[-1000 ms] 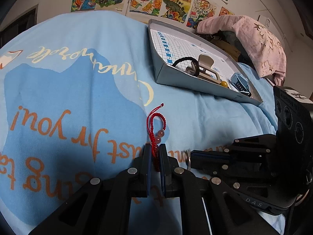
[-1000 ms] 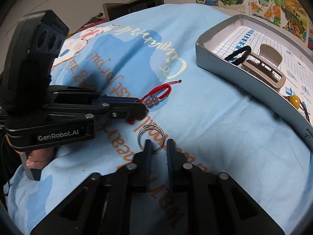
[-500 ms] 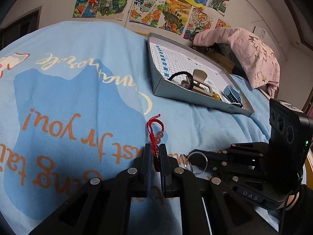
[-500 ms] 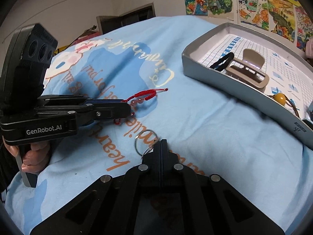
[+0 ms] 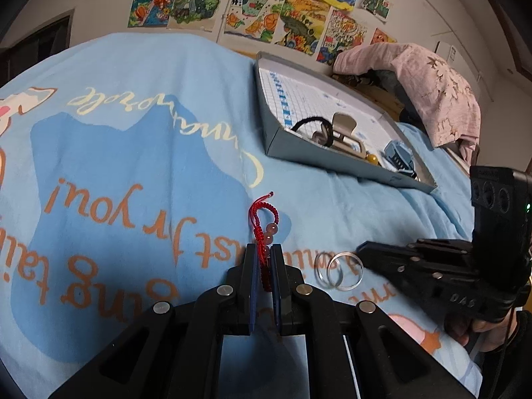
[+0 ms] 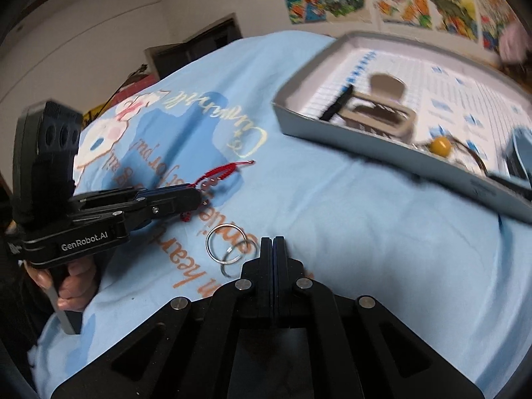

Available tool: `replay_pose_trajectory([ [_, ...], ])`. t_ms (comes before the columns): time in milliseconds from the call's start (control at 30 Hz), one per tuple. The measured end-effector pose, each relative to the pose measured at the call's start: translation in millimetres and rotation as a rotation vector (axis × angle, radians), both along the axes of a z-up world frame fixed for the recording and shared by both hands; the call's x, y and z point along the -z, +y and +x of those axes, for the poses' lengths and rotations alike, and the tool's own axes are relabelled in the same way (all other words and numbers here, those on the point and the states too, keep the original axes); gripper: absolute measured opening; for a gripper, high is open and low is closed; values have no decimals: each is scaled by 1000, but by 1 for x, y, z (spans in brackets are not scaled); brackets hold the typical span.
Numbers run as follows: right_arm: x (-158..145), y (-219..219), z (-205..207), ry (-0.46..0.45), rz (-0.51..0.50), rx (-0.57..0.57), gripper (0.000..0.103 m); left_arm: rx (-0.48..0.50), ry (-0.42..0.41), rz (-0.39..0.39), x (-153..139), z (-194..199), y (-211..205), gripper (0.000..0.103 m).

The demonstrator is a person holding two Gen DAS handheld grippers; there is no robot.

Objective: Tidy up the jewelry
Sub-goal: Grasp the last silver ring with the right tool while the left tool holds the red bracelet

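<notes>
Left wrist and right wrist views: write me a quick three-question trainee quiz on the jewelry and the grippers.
1. True or false: the left gripper is shut on the red bracelet.
2. What colour is the bead in the tray?
3. Where are the metal rings? A: in the tray. B: outside it, by the right gripper. C: on the wall.
Key: 1 true; 2 yellow; 3 B.
</notes>
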State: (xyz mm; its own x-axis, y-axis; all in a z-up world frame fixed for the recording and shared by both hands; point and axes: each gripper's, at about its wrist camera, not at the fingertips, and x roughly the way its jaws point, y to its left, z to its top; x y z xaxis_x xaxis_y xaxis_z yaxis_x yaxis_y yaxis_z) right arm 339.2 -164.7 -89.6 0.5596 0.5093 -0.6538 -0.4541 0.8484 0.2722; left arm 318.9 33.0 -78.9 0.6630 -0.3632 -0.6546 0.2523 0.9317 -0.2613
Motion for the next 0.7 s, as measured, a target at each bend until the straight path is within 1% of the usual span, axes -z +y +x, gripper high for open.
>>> replay_pose_trajectory([
  [67,1,-6,-3,21,27,6,4,-3,4,8,0,-4,-1,7],
  [133,1,-7,-5,23,40,-4,16,-9,7,13,-1,-8,0,7],
  [167,1,-5,-6,20,42,-13,28,-11,7,11,-1,-9,0,7],
  [200,0,-2,-7,14,42,-27,37,-13,8,8,-1,-9,1,7],
  [300,-1,6,-7,4,20,-53,37,-16,15,-3,0,-8,4,7],
  [467,-4,6,-7,7,57,-86,37,-16,13,-4,0,-9,4,7],
  [533,-2,14,-4,12,38,-114,37,-18,14,-4,0,-9,4,7],
  [700,5,37,10,19,-38,-136,37,-20,19,-3,1,-9,4,7],
])
